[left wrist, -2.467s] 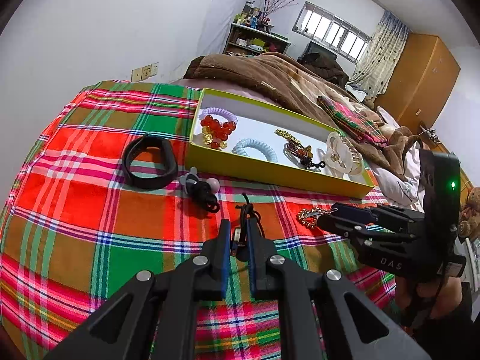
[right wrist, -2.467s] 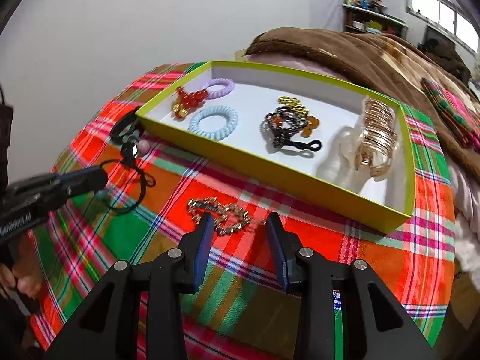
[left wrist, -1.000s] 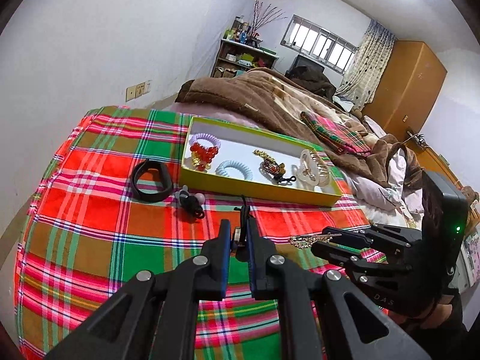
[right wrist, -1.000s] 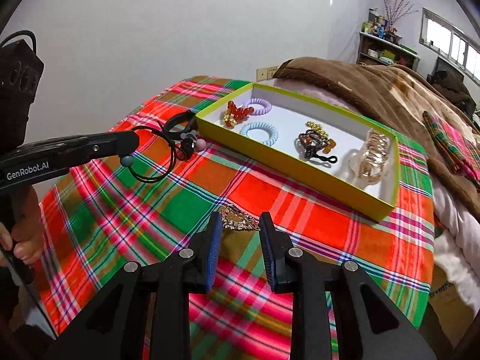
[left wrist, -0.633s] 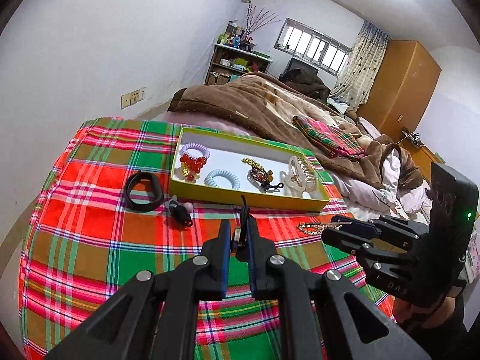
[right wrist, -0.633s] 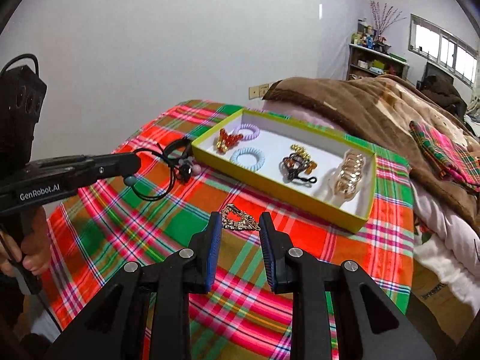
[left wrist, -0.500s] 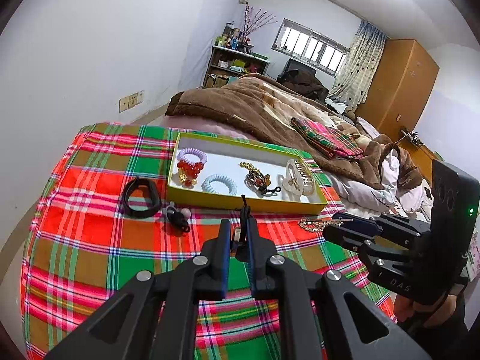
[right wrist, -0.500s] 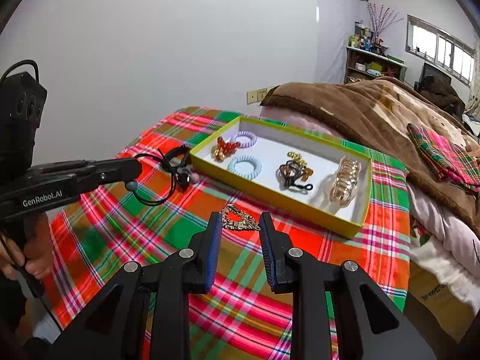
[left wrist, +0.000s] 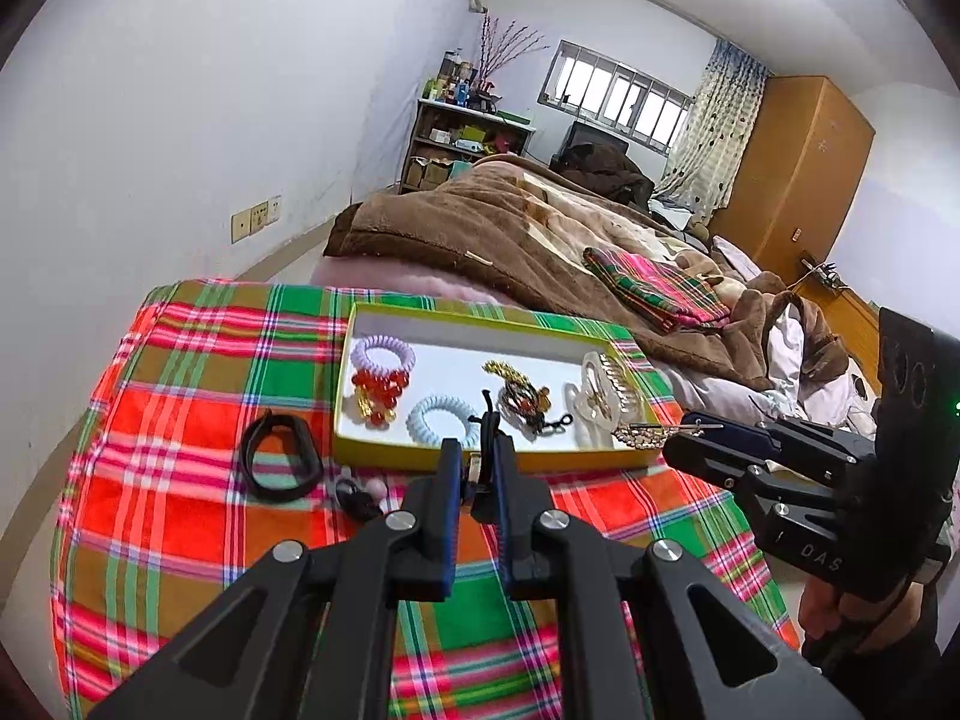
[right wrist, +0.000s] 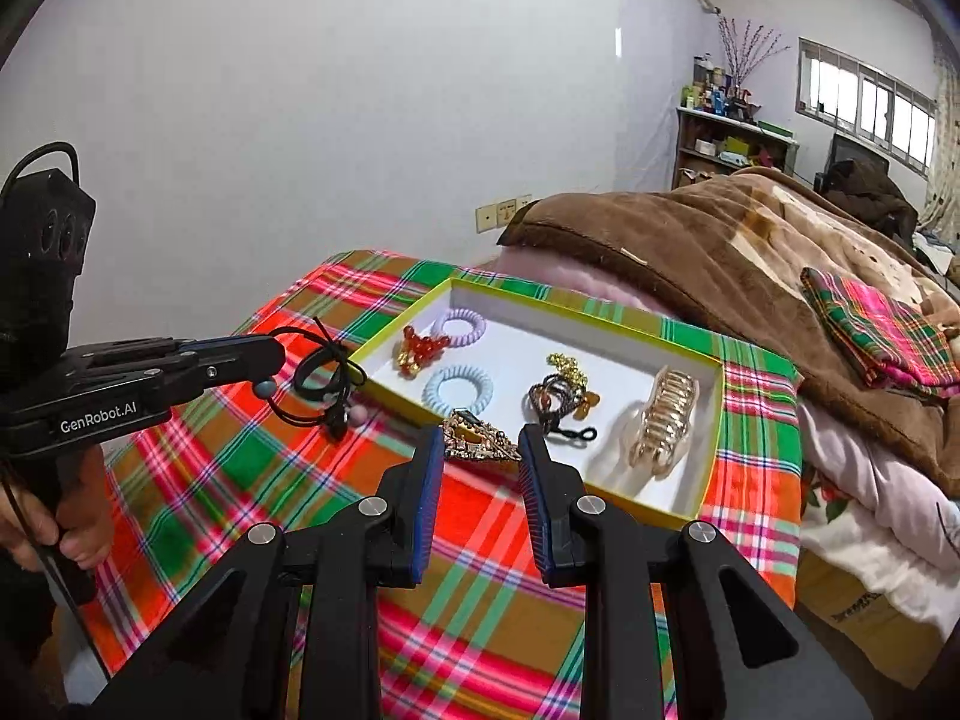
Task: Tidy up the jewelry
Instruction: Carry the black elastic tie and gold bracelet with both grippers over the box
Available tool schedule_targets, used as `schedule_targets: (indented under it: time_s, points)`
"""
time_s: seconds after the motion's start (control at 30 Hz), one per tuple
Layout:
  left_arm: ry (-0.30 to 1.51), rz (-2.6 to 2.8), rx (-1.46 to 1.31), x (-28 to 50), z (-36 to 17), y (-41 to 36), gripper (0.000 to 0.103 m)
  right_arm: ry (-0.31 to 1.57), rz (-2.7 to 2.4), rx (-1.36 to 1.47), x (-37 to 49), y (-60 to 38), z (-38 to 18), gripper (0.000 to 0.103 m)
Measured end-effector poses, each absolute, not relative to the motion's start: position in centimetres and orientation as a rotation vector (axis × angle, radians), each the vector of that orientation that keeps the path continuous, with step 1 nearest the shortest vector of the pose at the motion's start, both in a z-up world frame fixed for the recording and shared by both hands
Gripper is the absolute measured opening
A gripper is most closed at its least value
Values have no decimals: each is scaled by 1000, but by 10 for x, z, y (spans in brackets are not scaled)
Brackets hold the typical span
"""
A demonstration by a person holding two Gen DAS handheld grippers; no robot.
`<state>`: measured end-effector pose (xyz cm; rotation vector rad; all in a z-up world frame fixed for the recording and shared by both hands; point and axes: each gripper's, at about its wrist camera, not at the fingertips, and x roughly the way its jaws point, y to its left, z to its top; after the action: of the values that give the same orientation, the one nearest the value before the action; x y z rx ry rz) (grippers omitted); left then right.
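Observation:
A yellow-green tray (left wrist: 384, 450) (right wrist: 708, 444) lies on the plaid cloth and holds coil hair ties, red beads, a gold chain piece and a clear claw clip (right wrist: 663, 417). My left gripper (left wrist: 478, 456) (right wrist: 270, 354) is shut on a black elastic hair tie (right wrist: 312, 387) with small beads, held in the air left of the tray. My right gripper (right wrist: 480, 450) (left wrist: 678, 435) is shut on a gold hair clip (right wrist: 474, 441) (left wrist: 645, 435), held above the tray's near edge.
A black band (left wrist: 279, 456) and a small black hair tie with a pink bead (left wrist: 360, 495) lie on the cloth (left wrist: 180, 420) left of the tray. A brown blanket (left wrist: 510, 234) and a folded plaid cloth (right wrist: 882, 330) lie behind it.
Both grippers have lifted their items off the cloth and risen. The right gripper has carried the gold clip towards the tray's near edge.

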<state>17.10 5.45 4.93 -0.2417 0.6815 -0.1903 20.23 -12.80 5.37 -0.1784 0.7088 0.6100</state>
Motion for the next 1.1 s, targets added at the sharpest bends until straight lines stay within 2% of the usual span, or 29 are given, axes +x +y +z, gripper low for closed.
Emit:
schedule_targets:
  time_s: [1.1]
  points:
    - [754, -208, -192, 285, 7, 65, 11, 838, 539, -225, 311, -83, -6, 27]
